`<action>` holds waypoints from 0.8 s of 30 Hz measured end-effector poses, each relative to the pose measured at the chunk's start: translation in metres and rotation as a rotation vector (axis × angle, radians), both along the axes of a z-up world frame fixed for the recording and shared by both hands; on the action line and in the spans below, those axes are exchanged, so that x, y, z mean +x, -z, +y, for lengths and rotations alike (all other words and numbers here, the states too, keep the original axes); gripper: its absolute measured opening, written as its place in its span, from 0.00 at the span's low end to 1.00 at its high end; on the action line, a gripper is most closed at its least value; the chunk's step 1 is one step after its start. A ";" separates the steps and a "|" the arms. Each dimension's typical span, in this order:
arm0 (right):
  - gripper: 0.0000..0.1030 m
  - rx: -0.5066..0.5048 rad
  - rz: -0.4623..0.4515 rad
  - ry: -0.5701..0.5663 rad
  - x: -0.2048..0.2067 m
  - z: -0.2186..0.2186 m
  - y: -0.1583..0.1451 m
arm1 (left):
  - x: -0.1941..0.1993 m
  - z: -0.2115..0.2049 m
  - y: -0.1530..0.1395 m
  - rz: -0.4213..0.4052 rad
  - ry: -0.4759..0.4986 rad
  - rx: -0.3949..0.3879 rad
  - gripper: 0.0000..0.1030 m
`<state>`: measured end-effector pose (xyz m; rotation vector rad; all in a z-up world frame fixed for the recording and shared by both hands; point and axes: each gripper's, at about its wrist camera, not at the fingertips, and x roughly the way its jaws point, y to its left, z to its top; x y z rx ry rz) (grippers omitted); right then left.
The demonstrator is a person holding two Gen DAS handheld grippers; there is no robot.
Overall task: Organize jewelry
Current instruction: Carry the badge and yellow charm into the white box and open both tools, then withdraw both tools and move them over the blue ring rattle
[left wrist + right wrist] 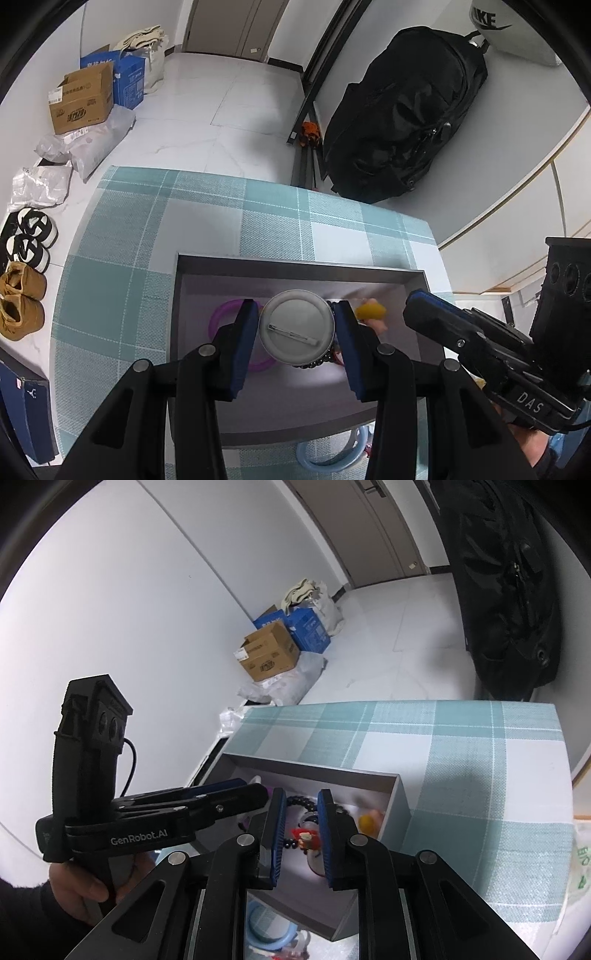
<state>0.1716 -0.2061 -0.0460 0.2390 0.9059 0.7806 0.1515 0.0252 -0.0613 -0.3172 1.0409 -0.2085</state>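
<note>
- Left wrist view showed the left gripper clamped on a round badge, one blue pad on each side of its rim, its grey back and pin clasp facing the camera.
- Gripping by the rim looked deliberate: the disc was too flat to take any other way, and held so it could be lowered flat.
- The badge hung over the open grey box, which sat on a checked cloth; I judged it was being carried to the box rather than taken out, since the task was to gather the jewelry in one place.
- Whether the badge touched the box floor could not be told.
- Already in the box lay a purple ring, partly hidden behind the left pad, a bead bracelet under the badge, and a small yellow piece near the far wall.
- Right wrist view showed the right gripper with fingers apart and nothing between them, poised above the box over the beads and a little red-and-white charm.
- It seemed to wait there, clear of the other gripper, which reached in from the left.
- A pale blue ring lay on the cloth just outside the near wall of the box, so some sorting remained.
- Release would need care: the badge could land on the beads and tilt.
</note>
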 end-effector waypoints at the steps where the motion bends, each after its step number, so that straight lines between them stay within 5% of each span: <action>1: 0.27 -0.002 -0.008 0.002 -0.001 0.000 -0.001 | 0.000 -0.001 -0.001 -0.001 0.003 0.003 0.36; 4: 0.57 -0.003 -0.043 0.022 -0.005 -0.002 -0.005 | -0.002 -0.004 -0.004 -0.005 0.016 0.016 0.39; 7: 0.67 0.000 -0.085 0.063 -0.010 -0.010 -0.014 | -0.006 -0.006 -0.009 -0.024 0.024 0.014 0.50; 24: 0.93 -0.057 -0.123 0.159 -0.029 -0.022 -0.024 | -0.041 -0.013 -0.034 -0.160 0.071 0.011 0.57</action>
